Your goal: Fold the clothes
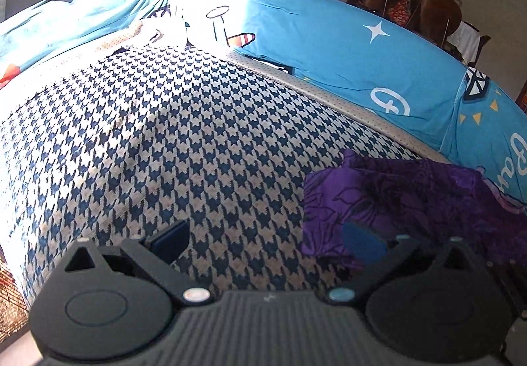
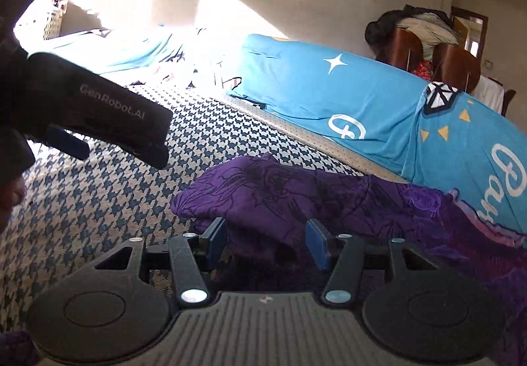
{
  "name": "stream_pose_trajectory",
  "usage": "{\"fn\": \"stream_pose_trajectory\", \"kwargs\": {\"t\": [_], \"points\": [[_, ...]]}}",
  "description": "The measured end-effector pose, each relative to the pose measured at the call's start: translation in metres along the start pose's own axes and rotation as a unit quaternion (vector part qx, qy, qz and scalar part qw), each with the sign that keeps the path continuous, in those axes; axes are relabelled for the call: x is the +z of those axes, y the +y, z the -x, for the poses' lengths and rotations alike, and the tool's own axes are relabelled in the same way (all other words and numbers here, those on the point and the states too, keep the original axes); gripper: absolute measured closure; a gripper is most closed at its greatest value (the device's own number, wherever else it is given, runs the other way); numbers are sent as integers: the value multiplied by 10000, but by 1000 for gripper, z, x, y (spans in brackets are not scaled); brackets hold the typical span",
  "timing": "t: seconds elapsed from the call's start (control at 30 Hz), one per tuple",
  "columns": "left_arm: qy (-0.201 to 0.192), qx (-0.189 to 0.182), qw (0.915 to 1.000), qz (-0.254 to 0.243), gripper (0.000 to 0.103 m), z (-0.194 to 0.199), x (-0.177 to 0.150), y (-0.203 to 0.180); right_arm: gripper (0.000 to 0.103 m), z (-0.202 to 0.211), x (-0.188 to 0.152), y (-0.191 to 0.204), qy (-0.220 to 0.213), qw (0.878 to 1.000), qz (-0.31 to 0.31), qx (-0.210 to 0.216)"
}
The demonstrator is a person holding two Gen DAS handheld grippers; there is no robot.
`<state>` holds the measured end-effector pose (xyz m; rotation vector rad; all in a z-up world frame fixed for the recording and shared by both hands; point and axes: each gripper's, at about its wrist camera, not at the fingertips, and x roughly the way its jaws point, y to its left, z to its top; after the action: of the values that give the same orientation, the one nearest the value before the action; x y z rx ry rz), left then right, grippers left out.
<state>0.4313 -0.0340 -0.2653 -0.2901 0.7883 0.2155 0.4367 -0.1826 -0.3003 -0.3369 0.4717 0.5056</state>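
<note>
A purple garment [image 2: 296, 194] with a dark floral print lies crumpled on the blue-and-white houndstooth bedcover [image 2: 82, 211]. My right gripper [image 2: 267, 242] is low over its near edge. The jaws stand partly apart, a fold of purple cloth lies between the blue pads [image 2: 318, 244], and I see no pressing. In the left wrist view my left gripper [image 1: 266, 242] is wide open over the bare houndstooth bedcover [image 1: 164, 135], with the purple garment [image 1: 411, 201] just to its right. The left gripper [image 2: 115, 148] also shows at upper left of the right wrist view, hovering above the cover.
A bright blue quilt [image 1: 346, 53] with white stars and lettering is bunched along the far side of the bed. Wooden chairs [image 2: 454, 66] heaped with clothes stand by the wall at back right. Strong sunlight washes out the far left. A hand [image 2: 10, 194] shows at the left edge.
</note>
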Motion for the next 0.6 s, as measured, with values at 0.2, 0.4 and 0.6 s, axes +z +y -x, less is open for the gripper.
{"fn": "stream_pose_trajectory", "kwargs": {"t": [0.2,0.4,0.6], "points": [[-13,52,10000,22,0,1,0,1,51,-24,-4,11,36,9975,692,-111],[-22,57,10000,-65,0,1,-2,-7,94,-32,-6,-1,-64,9992,295,-258],[-124,29,9996,-267,0,6,-5,-22,97,7,13,-48,-678,9874,-966,-1052]]}}
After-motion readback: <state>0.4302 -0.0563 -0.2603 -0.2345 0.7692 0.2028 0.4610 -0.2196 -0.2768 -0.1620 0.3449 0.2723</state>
